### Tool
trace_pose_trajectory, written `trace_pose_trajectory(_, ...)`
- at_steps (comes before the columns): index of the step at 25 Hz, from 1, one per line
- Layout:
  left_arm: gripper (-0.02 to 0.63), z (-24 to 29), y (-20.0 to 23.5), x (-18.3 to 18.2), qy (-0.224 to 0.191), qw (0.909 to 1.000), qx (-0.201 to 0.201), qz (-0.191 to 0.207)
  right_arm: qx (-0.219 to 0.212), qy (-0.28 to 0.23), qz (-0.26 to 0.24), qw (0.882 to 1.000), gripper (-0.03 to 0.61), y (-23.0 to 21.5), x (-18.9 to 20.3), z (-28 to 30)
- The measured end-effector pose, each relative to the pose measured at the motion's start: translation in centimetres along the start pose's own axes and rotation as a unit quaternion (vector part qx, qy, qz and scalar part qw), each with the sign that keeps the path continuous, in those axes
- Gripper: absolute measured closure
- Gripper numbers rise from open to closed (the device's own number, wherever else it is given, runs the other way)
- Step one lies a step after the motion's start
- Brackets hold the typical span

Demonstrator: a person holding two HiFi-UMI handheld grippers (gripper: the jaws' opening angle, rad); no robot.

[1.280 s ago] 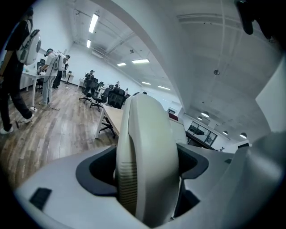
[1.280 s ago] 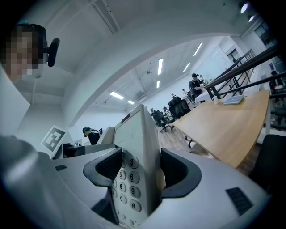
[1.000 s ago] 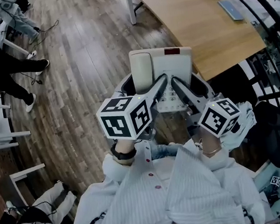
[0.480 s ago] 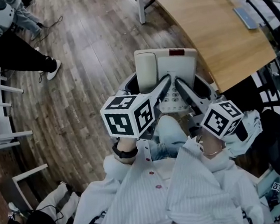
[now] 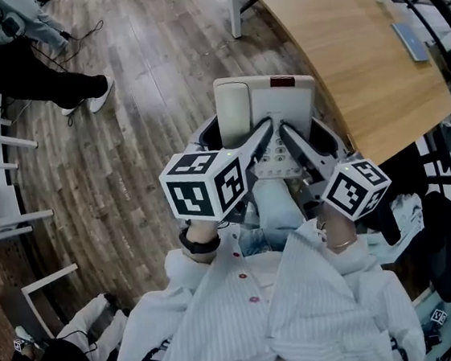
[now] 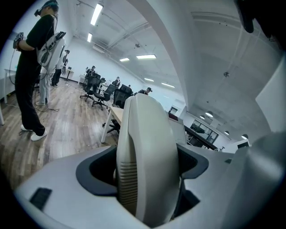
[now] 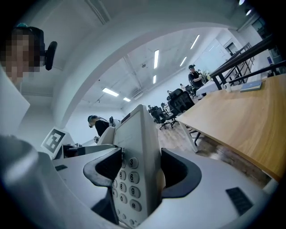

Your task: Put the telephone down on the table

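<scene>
Smooth matt plastic telephone (image 5: 275, 107), wood-grain table (image 5: 339, 41), perhaps laminate

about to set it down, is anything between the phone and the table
Nothing visible does. The telephone, held by the left gripper and right gripper, hangs over floor beside the wooden table.

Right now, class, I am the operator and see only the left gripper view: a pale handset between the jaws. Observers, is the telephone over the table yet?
Observer: Not quite. In the head view the telephone hangs mostly over the wooden floor, its right edge beside the table rim.
Operator: What is the right gripper doing?
Observer: The right gripper is shut on the telephone's keypad side; number keys show between its jaws.
Operator: Is anything on the table?
Observer: A flat blue-grey thing lies on it, off to the right.
</scene>
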State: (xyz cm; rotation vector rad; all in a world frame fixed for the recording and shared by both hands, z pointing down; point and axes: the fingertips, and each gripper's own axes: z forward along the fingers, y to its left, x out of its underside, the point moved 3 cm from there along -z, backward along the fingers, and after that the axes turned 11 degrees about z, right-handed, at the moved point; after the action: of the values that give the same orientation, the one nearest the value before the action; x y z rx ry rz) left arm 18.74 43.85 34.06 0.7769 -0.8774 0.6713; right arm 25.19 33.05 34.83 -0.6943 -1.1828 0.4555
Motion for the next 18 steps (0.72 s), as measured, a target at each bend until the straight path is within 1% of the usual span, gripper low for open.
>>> trace_pose_trajectory(3, 0.221, 2.6, 2.1, -1.4, -0.003, 1.0000, -0.004, -0.001, -0.004, 0.003, -0.001, 1.000, 0.302, -1.4, -1.6, 3.1)
trace_pose_trajectory(6, 0.221, 6.0, 3.9, -3.4, -0.004, 1.0000, -0.005, -0.001, -0.006, 0.004, -0.001, 1.000, 0.302, -3.3, -4.2, 6.2)
trace_pose_trajectory(11, 0.221, 13.4, 5.9, -8.6, -0.001, 1.0000, -0.006, 0.001, -0.004, 0.002, 0.006, 1.000, 0.302, -7.3, -10.8, 11.2)
trace_pose_trajectory(14, 0.221, 17.2, 7.1, -11.8, 0.001, 1.0000, -0.002, 0.000, 0.001, 0.001, 0.006, 1.000, 0.302, -9.0, -14.6, 13.9)
trace_pose_trajectory(18, 0.221, 21.7, 7.7, -14.6, -0.001, 1.0000, 0.006, 0.005, 0.006, -0.007, 0.005, 1.000, 0.302, -11.4, -18.5, 16.1)
